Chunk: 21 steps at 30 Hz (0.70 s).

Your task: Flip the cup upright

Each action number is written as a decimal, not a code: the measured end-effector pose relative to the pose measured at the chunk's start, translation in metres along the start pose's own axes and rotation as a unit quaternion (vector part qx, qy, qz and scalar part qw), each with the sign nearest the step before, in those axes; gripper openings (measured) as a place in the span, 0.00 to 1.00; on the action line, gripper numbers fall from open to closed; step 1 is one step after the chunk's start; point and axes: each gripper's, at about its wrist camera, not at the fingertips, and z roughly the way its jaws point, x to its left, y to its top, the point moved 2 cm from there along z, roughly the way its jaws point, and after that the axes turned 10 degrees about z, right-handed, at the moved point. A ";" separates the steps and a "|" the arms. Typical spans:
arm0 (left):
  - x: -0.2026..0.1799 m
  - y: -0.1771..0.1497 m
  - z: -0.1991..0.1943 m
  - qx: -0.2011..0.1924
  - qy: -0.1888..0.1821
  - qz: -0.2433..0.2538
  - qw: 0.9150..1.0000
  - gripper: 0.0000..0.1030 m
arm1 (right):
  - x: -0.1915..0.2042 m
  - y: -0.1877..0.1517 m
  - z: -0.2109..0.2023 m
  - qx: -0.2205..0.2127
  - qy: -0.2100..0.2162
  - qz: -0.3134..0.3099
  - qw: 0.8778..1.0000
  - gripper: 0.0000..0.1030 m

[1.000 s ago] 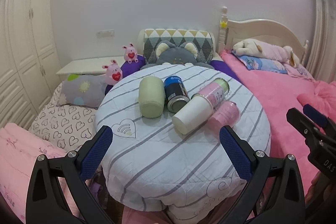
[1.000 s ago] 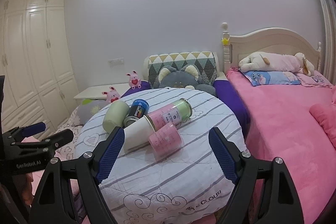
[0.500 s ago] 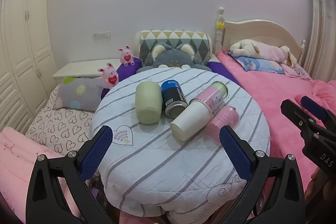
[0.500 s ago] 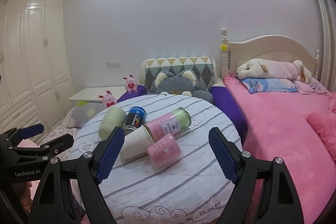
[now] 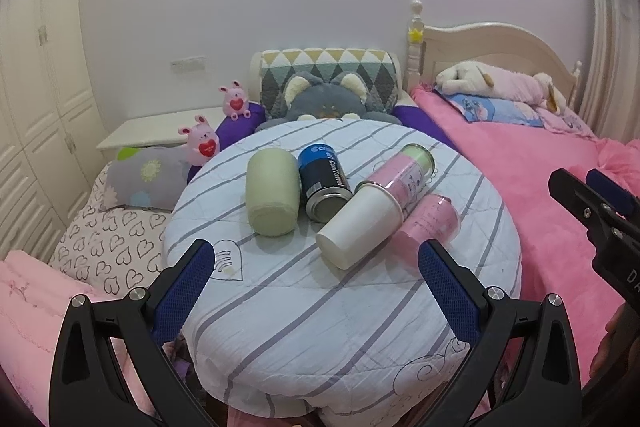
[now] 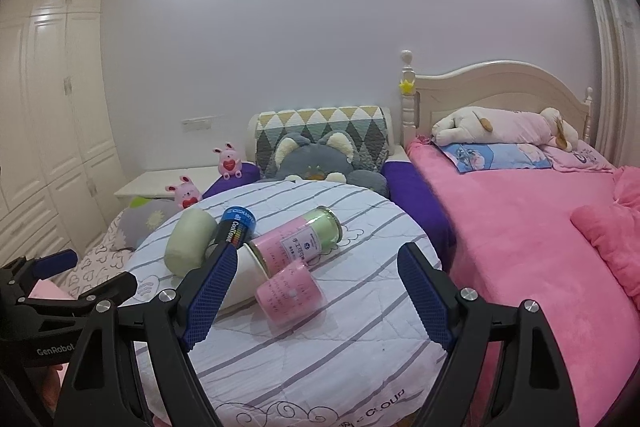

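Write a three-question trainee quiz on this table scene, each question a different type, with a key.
1. True or false: the white cup stands upright on the striped table.
2. Multiple choice: which item lies directly beside the green cup, on the side toward the white cup? A) blue can B) short pink cup C) plush cat
3. Fill in: both the left hand-held gripper and the right hand-held gripper are ____ and hold nothing.

Key: 1 false, it lies on its side with its base toward the left wrist camera; 2 A; 3 open.
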 end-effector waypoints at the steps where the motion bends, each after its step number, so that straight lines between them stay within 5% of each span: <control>1: -0.002 0.001 0.002 0.001 0.000 0.002 1.000 1.00 | -0.001 0.000 0.001 0.001 -0.001 0.001 1.000 0.81; 21: -0.019 0.009 0.051 0.036 -0.006 0.021 0.999 1.00 | -0.021 0.000 0.038 0.032 -0.013 0.019 0.999 0.81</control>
